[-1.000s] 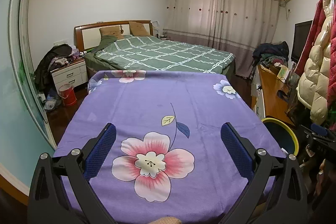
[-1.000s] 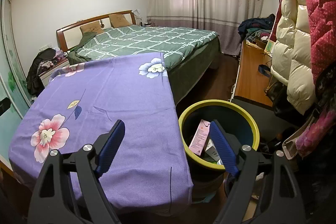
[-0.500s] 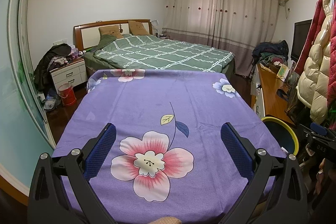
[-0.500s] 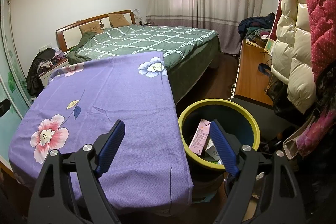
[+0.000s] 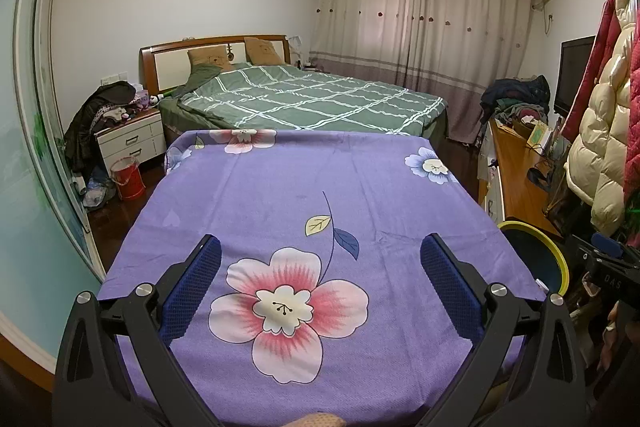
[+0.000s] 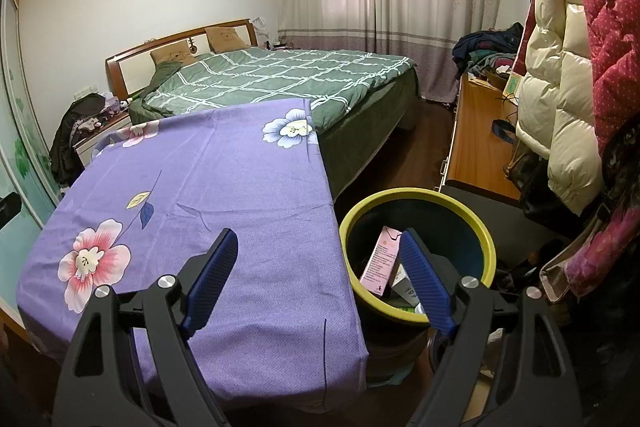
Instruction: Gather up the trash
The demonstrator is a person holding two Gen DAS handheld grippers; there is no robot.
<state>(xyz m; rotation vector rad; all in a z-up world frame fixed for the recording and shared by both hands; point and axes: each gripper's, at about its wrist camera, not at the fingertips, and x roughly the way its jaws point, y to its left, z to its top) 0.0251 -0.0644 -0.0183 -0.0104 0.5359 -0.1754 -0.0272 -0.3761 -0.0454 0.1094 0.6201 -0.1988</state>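
Note:
A dark trash bin with a yellow-green rim point(image 6: 418, 195) stands on the floor at the right of a table under a purple flowered cloth point(image 6: 208, 187). Inside it lie a pink carton point(image 6: 380, 259) and white packaging point(image 6: 404, 285). My right gripper point(image 6: 318, 243) is open and empty, above the table's right edge and the bin's near left rim. My left gripper point(image 5: 320, 247) is open and empty, above the cloth point(image 5: 280, 195) near the big pink flower. The bin's rim point(image 5: 556, 259) also shows in the left wrist view, at the right.
A bed with a green checked cover point(image 5: 312, 103) stands behind the table. A wooden desk point(image 6: 476, 147) and hanging coats point(image 6: 560, 67) line the right side. A nightstand with clothes point(image 5: 128, 131) and a red bucket point(image 5: 128, 179) are at the left.
Both views have shifted only very slightly. Both grippers stay open and empty.

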